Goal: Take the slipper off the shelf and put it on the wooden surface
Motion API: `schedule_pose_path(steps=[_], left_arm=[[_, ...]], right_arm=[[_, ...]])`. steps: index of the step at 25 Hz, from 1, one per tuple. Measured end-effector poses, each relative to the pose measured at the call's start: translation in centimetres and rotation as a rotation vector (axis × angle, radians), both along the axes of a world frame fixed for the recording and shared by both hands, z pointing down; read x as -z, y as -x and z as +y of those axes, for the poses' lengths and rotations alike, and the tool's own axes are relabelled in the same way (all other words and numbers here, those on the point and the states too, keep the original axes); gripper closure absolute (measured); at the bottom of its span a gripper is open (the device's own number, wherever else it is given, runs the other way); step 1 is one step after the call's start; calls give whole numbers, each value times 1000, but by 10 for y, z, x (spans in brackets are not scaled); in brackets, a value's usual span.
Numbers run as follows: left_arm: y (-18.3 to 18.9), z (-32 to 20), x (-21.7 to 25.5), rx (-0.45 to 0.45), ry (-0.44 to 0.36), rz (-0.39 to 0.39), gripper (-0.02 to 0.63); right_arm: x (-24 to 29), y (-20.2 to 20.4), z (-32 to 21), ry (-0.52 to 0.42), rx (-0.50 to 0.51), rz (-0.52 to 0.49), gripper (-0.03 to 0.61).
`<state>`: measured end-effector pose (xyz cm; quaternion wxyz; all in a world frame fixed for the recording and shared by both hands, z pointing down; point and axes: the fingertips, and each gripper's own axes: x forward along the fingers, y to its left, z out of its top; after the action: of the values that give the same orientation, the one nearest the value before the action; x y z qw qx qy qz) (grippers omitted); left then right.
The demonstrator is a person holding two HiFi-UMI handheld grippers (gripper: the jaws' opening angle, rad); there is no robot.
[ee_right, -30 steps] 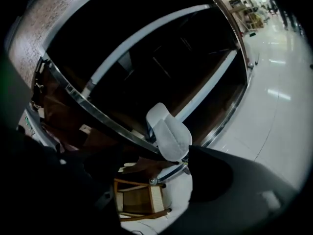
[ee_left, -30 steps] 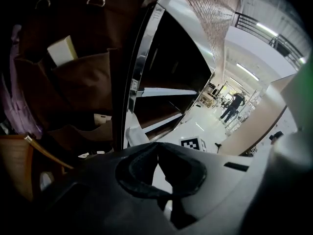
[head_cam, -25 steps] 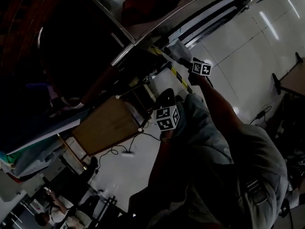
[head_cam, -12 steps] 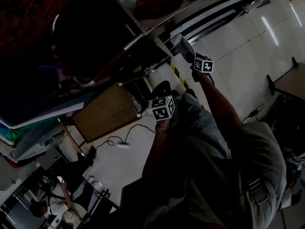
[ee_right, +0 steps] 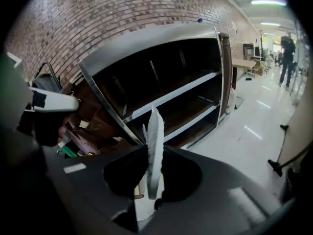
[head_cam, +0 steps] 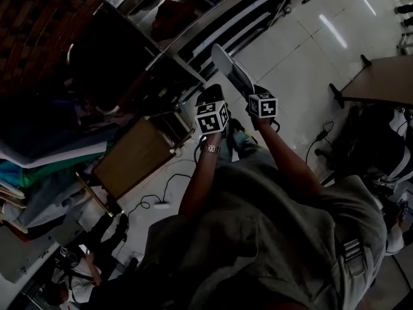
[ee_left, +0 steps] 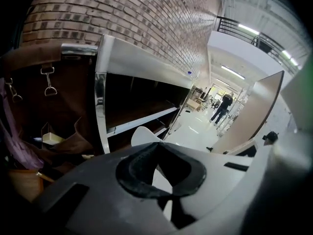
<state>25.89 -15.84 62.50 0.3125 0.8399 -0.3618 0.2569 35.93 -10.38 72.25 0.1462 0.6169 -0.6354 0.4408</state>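
Above the tiled floor [head_cam: 303,50], in front of the metal shelving [head_cam: 193,28], the white slipper [head_cam: 231,68] is held in the air, clear of the shelves. It is well apart from the wooden table [head_cam: 135,160], out beyond that table's right-hand corner. It is clamped at its lower end by the right gripper [head_cam: 253,95], whose jaws are pressed on the sole from both sides. The left gripper [head_cam: 210,101] is held just beside it, between the slipper and the table's corner. Its jaw tips are drawn together with nothing between them.

The table top is bare, and a cable [head_cam: 161,196] is trailed across the floor past its near edge. Folded cloth [head_cam: 32,166] is piled beyond its left edge, and a seated person [head_cam: 77,273] is seen at the lower left. A second table [head_cam: 381,82] stands far to the right.

From the right gripper view the slipper [ee_right: 155,131] is seen edge-on as a thin ridged strip. Dark empty shelves [ee_right: 171,94] and a brick wall [ee_right: 122,13] are shown behind it, neither clear from the head. From the left gripper view a rounded white end of the slipper [ee_left: 141,134] is seen over the jaws. Brown bags with metal clips [ee_left: 46,82] and a distant walker [ee_left: 221,106] are also shown.
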Motion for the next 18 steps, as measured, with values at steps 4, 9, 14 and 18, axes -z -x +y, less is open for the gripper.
schedule_pose_path(steps=[4, 9, 14, 18], left_arm=[[3, 16, 15, 23, -8, 11, 609], [84, 40, 17, 149, -34, -17, 609], [216, 60, 19, 396, -33, -79, 609], [309, 81, 21, 509, -32, -96, 609]], right_arm=[[15, -7, 33, -36, 68, 4, 512], [31, 31, 71, -80, 228, 31, 512], [40, 184, 75, -107, 507, -88, 512], [47, 316, 64, -145, 599, -170, 512]])
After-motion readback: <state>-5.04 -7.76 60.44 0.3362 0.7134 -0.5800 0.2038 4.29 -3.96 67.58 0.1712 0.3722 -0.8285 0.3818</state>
